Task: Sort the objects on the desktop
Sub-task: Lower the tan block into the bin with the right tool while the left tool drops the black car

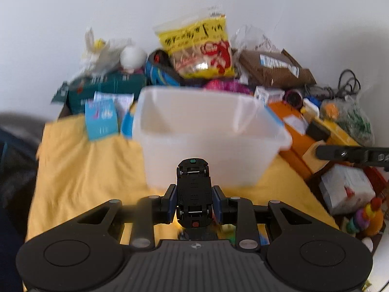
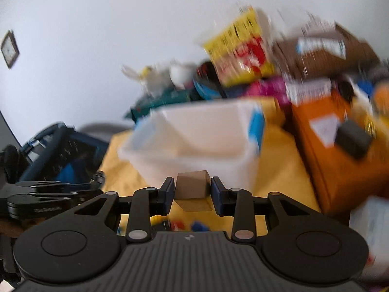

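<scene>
Showing blk toy car (image 1: 193, 192), underside up

Both tongs, the left tongs (image 1: 194, 199) and the right tongs (image 2: 192, 193), are matte black, with blue finger pads (image 1: 172, 200). Silver round rivets (image 2: 136, 235) pin their linkage arms. Each ribbed base carries two round discs and a small central black-and-white mark.
</scene>
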`<state>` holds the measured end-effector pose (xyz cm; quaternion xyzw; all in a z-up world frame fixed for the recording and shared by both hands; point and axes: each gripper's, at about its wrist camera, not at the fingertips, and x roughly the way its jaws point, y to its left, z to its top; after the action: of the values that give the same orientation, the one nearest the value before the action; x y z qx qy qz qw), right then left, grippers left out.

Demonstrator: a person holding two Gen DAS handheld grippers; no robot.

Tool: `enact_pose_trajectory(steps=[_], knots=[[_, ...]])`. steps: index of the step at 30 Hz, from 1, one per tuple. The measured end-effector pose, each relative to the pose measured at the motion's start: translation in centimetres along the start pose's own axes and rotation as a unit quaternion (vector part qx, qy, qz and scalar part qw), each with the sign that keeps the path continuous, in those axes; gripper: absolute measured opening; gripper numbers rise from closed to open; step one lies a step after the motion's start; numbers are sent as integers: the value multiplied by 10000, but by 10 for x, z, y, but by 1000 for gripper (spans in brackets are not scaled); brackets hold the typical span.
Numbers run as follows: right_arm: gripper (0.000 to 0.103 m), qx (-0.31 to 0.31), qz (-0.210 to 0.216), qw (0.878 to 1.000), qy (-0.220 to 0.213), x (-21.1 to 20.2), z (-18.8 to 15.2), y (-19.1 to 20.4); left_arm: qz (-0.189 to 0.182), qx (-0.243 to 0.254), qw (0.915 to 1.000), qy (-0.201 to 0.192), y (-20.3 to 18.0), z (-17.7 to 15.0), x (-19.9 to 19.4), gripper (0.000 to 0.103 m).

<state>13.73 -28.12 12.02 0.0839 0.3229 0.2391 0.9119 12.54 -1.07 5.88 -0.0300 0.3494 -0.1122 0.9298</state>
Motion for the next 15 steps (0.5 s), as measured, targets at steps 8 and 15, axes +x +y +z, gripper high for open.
enact_pose_trajectory(steps=[8,15], knots=[[36,57,14,10000,-7,20,58,-4,-96,136,9999,19,-2,75,19,33],[36,222,-114,9991,330,54,83,-17,-221,-73,9990,390,5,108,49,33]])
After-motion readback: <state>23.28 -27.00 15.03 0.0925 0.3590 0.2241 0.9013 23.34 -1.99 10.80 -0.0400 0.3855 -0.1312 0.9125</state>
